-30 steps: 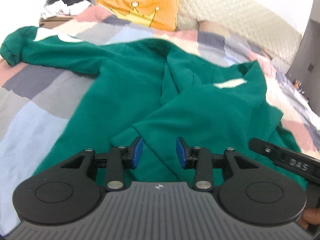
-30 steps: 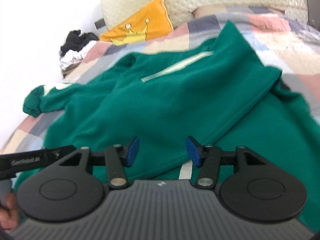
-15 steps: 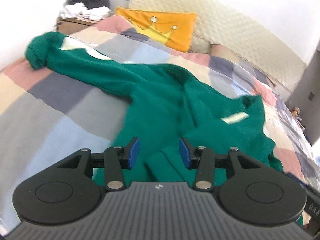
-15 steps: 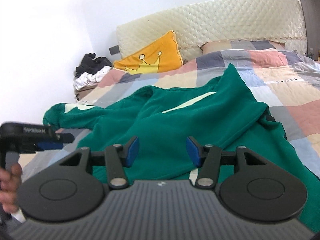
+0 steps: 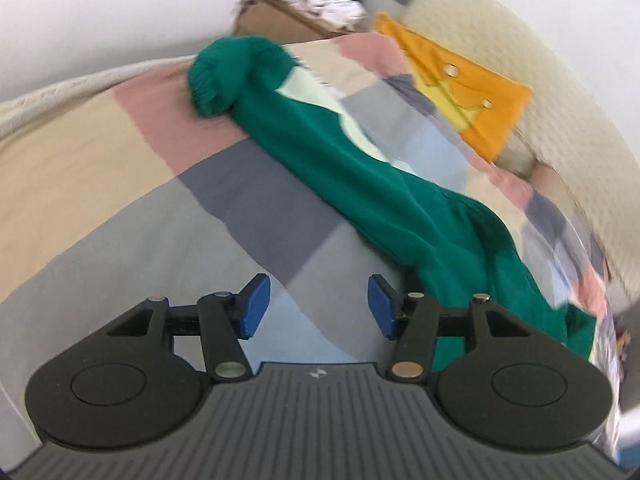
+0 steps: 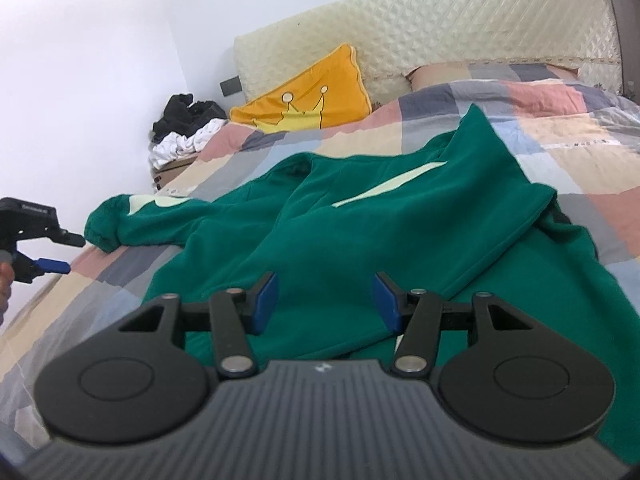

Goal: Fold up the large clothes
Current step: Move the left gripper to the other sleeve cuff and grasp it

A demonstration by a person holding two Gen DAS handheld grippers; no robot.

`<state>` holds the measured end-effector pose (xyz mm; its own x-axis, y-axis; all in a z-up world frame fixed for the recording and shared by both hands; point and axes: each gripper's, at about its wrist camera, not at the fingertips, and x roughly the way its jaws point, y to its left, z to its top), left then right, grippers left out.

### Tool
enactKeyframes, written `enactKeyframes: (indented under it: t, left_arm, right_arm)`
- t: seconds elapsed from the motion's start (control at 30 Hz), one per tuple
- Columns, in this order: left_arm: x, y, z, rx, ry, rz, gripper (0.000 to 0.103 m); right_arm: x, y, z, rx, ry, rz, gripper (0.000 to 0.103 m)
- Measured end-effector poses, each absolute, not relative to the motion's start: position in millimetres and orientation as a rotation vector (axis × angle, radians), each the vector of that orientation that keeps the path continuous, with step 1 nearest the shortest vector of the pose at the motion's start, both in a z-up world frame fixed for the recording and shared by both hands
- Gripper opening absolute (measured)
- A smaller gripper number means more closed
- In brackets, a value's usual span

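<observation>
A large green sweatshirt (image 6: 400, 232) with pale stripes lies spread on the patchwork bed. One sleeve (image 5: 320, 136) stretches out to the left, its cuff (image 5: 216, 80) near the bed's edge. My left gripper (image 5: 318, 306) hovers over bare quilt beside that sleeve, its jaws opening with nothing between them; in the right wrist view the left gripper (image 6: 74, 254) sits just left of the cuff (image 6: 102, 232). My right gripper (image 6: 326, 300) stands open above the sweatshirt's lower body, holding nothing.
An orange crown cushion (image 6: 312, 100) leans on the quilted headboard (image 6: 440, 36). A bedside table with a pile of black and white clothes (image 6: 184, 128) stands by the wall at the left. The quilt (image 5: 120, 216) ends at the bed's left edge.
My left gripper has swung left off the sweatshirt's body to the quilt by the outstretched sleeve, rolling and widening its jaws. The right gripper has lifted slightly and stays open.
</observation>
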<state>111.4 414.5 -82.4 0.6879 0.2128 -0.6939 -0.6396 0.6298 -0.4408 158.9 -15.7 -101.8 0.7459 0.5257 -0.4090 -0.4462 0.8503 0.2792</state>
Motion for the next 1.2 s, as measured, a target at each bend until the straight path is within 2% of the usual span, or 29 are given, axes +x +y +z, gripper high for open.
enactKeyframes:
  t: [0.5,0.7,0.8,1.2]
  left_arm:
    - [174.0,484.0,-164.4,-0.856,0.641,0.62,0.068]
    - [200.3,508.0,-179.7,-0.876,0.603,0.63,0.07]
    - [209.4,523.8,-186.1,-0.916,0.562,0.624,0.078]
    - [245.3,614.0,-210.5,-1.147,0.334,0.664,0.079]
  right_arm:
    - [187.2,8.1,-121.7,0.18,0.544,0.557,0.055]
    - [204.0,18.1,-133.0,0.172,0.556,0.535,0.055]
    - [213.7,23.4,-139.6,0.17,0.57,0.523,0.055]
    - [224.9,40.0,-152.9,0.141,0.571,0.474,0.057]
